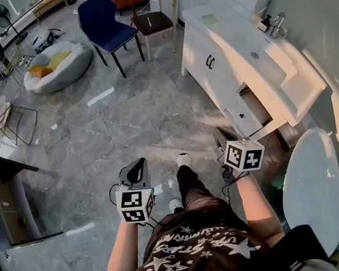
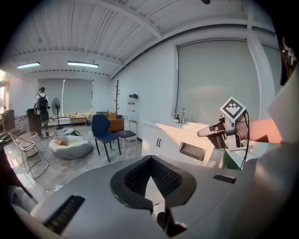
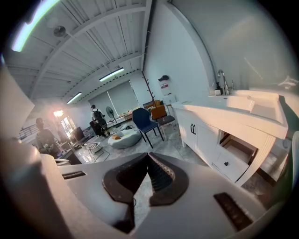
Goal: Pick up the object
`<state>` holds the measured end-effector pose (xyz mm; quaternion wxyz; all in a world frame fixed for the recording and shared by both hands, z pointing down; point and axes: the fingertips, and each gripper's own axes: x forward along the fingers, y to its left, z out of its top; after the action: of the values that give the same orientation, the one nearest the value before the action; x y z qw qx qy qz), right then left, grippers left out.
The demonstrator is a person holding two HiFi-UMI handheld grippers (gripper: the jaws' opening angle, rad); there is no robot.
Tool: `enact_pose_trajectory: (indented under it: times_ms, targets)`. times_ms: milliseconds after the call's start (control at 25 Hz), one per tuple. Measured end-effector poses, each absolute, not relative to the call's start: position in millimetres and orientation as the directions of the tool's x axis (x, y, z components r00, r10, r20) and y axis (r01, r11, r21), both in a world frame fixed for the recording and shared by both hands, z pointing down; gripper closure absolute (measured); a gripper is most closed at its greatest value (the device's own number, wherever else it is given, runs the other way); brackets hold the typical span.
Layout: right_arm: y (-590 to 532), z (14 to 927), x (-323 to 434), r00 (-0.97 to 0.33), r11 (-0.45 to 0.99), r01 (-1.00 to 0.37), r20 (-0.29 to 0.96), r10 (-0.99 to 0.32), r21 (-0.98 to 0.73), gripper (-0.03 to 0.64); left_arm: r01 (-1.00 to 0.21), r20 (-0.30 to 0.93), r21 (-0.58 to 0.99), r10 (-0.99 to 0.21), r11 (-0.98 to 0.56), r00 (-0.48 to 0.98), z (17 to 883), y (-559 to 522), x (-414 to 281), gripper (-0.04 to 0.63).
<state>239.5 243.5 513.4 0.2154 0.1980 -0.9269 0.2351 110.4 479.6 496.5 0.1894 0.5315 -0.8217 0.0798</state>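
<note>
Left hand-held gripper (image 2: 149, 158): jaws together, empty | right hand-held gripper (image 3: 148, 155): jaws together, empty, beside open drawer (image 1: 254, 112) | counter (image 1: 231, 37): bottles (image 1: 264, 22) by faucet (image 1: 277, 23), perhaps the task's thing, too small to tell.

Grey marble floor (image 1: 142, 117), white vanity cabinet (image 1: 225, 62), blue chair (image 1: 101, 20).

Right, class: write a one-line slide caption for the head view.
Both shut and empty, left gripper and right gripper held over floor beside white vanity.
</note>
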Motion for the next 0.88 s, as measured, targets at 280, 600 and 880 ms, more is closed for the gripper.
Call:
enact_pose_trajectory:
  times_ms: [280,600,880]
  targets:
    - [248,507,239,-0.837,0.823,-0.453,0.482,-0.259,-0.344,0.604,-0.907,0.394,0.068,-0.847,0.415,-0.357,495,476,121,0.581]
    - [250,508,246,-0.835,0.828,-0.452,0.484,-0.262,-0.332,0.604,-0.906,0.412,0.079,-0.841,0.416,-0.35,503,480,126,0.581]
    - [245,506,251,-0.852,0.82,-0.445,0.451,-0.265,-0.36,0.603,-0.917,0.433,0.087,-0.844,0.39,-0.318,510,469,134,0.581]
